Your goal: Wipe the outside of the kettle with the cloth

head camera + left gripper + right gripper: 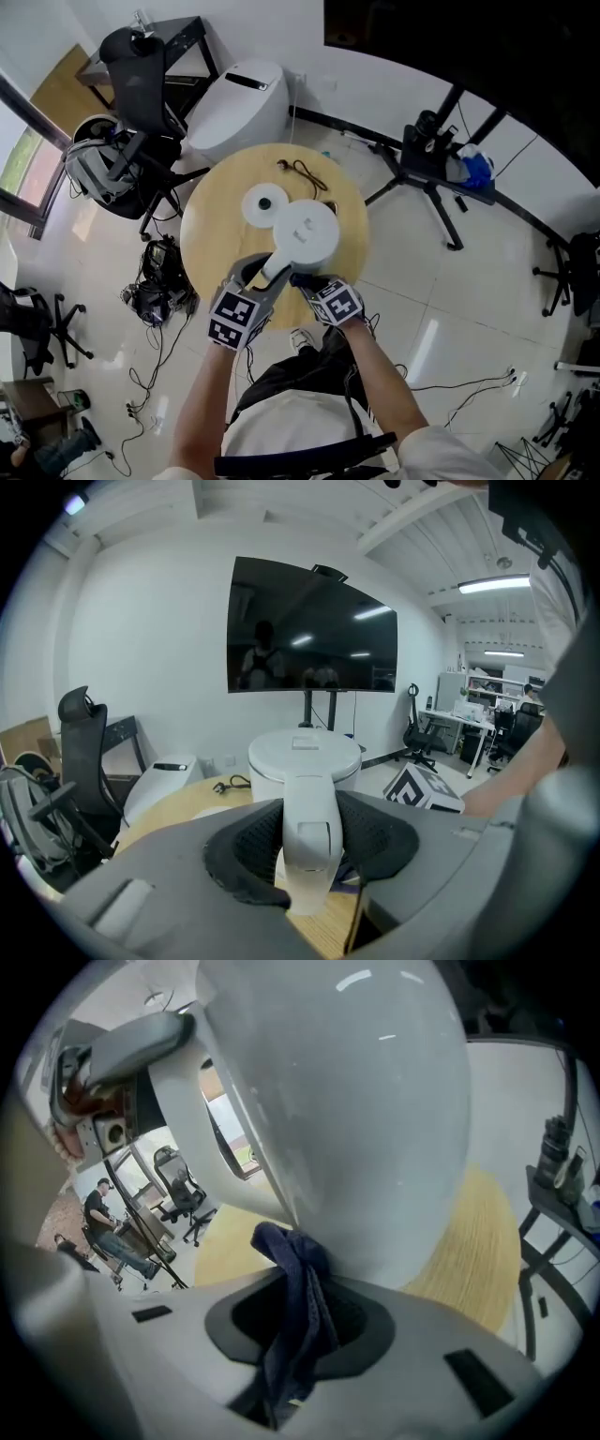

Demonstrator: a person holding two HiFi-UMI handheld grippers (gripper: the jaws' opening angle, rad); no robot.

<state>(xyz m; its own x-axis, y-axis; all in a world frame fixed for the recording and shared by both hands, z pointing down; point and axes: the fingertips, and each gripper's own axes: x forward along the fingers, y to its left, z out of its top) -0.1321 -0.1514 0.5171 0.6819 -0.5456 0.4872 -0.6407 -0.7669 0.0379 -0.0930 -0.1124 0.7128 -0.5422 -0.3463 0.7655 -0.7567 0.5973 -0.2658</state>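
L tongs [309,847] grip handle [308,794]; R tongs [298,1324] press cloth [302,1283] on kettle [361,1101].

Right of kettle [307,234]: I see bare table [352,223], room to pass.
Far left: the base [264,204] sits just beside the kettle, in my way.
Far edge: a cable [305,173] lies there.
Near side: my left gripper [272,274] on the handle [307,817] crowds it.

Table [208,236]: carries the rest.
Kettle [307,234]: over the table's near half, right of centre.
Base disc [263,204]: on the table, just left of and behind the kettle.
Cable [306,174]: near the far edge, behind both.
Handle [276,265]: toward the near edge, between the left gripper's [266,275] jaws.
Cloth [298,1316]: in the right gripper [302,279], against the kettle's wall.
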